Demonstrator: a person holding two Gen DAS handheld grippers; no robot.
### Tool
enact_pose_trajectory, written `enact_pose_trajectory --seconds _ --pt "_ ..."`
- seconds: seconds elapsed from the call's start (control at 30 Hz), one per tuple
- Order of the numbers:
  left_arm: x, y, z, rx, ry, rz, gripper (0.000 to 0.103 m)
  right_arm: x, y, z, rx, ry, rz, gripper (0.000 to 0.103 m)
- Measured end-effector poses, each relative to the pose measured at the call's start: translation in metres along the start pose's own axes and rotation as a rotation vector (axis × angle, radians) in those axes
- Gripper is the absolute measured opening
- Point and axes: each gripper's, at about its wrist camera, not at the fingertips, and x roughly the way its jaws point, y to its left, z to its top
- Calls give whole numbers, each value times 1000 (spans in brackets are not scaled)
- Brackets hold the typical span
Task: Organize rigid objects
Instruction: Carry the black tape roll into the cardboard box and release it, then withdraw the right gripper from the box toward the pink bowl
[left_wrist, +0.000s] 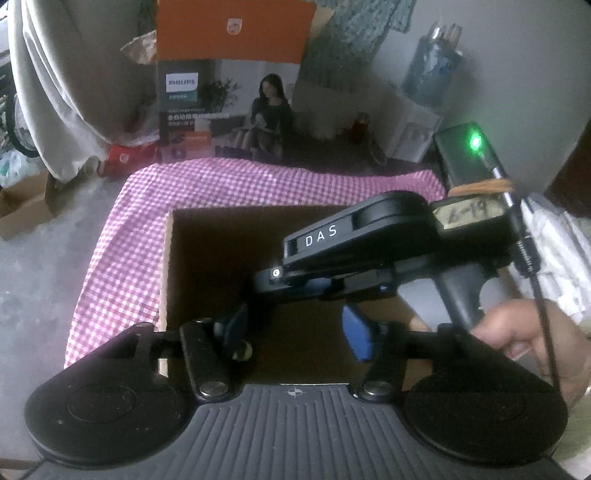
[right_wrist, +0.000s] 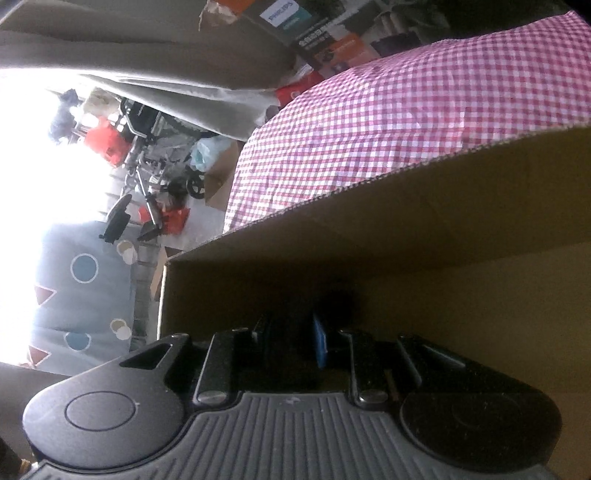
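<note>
Left hand-held gripper (left_wrist: 295, 332) spread apart over the box (left_wrist: 168, 277); right hand-held gripper (right_wrist: 291, 343) inside it, grip state unclear; checked cloth (left_wrist: 122, 258) beneath.

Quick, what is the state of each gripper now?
Left gripper: open, holding nothing, above the cardboard box.
Right gripper: down inside the box; whether it is open or shut cannot be told.

Cardboard box (left_wrist: 207, 258) on checked cloth (left_wrist: 122, 258); Philips carton (left_wrist: 225, 103) behind; right gripper (left_wrist: 291, 328) inside box.
</note>
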Motion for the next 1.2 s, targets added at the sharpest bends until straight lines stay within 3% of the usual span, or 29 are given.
enact_pose_trajectory --seconds 0.23,0.3,0.37,0.43,0.5,0.6,0.63,0.73,0.8,1.0,1.2 --pt "-45 -9 -10 17 -118 -33 75 -54 5 -18 -41 -82 73 26" --pt "-65 -14 -17 25 -172 -49 81 -80 10 -31 -70 -123 89 35" --pt "-83 -16 -26 24 -232 -71 84 -108 15 -50 -110 -177 98 55" --pt "-103 -20 -39 30 -274 -110 89 -138 24 -75 -163 -244 115 63" --pt "-117 -24 -51 23 -305 -134 95 -164 29 -99 -195 -295 131 69" --pt "-135 -28 -73 24 -319 -208 103 -199 35 -143 -263 -378 124 89" --pt "-139 -29 -80 29 -315 -233 103 -207 39 -156 -292 -401 106 101" --pt "-146 -35 -107 59 -304 -272 103 -230 40 -204 -395 -496 22 103" --pt "-146 -37 -128 64 -297 -272 103 -235 33 -234 -405 -545 -95 103" --pt "-117 -37 -172 54 -191 -244 103 -221 13 -297 -426 -555 -459 103" --pt "-98 -31 -187 22 -149 -262 103 -205 9 -331 -492 -600 -699 103"
